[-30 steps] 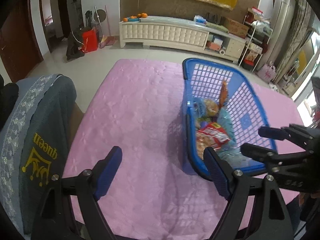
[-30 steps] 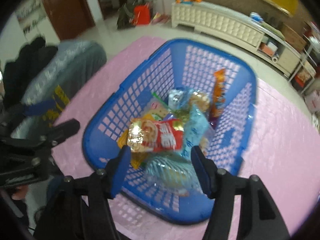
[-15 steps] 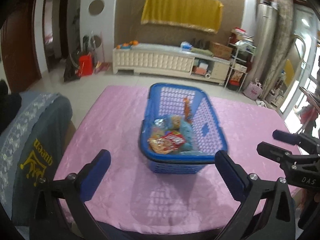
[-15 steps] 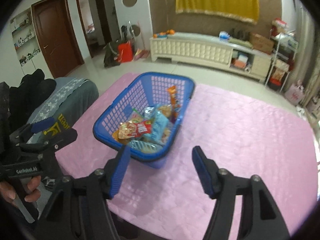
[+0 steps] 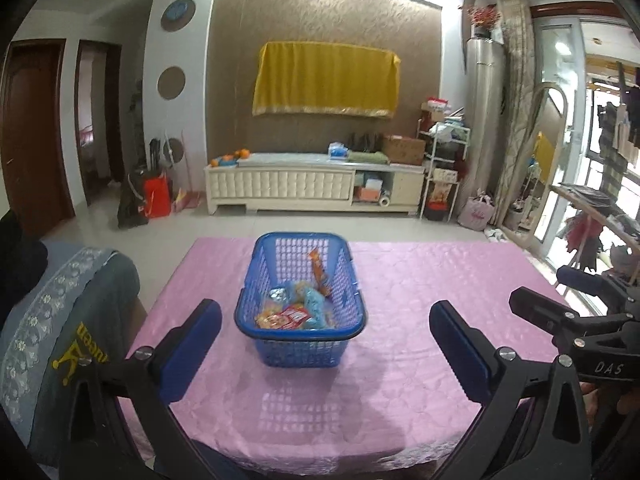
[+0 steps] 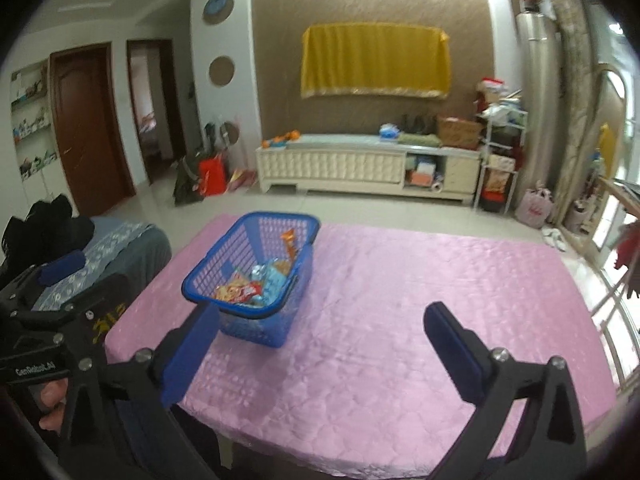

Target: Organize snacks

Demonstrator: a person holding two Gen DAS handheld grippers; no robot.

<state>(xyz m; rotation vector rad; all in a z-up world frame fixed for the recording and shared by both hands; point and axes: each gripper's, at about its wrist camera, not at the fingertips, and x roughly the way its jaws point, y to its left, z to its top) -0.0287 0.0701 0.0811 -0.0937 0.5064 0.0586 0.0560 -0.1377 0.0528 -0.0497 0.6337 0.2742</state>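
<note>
- Blue basket (image 5: 300, 320) sits mid-frame on the pink tabletop (image 5: 420, 312), snack packets (image 5: 294, 312) heaped inside.
- Left claw (image 5: 325, 344): jaws spread wide, nothing between them.
- Right claw (image 6: 320, 344): jaws have just been opening, now spread and empty; basket at its centre-left.
- No loose snacks visible on the cloth.
- Judgement: gathering looks finished; next move is a check for strays, or rest.
</note>
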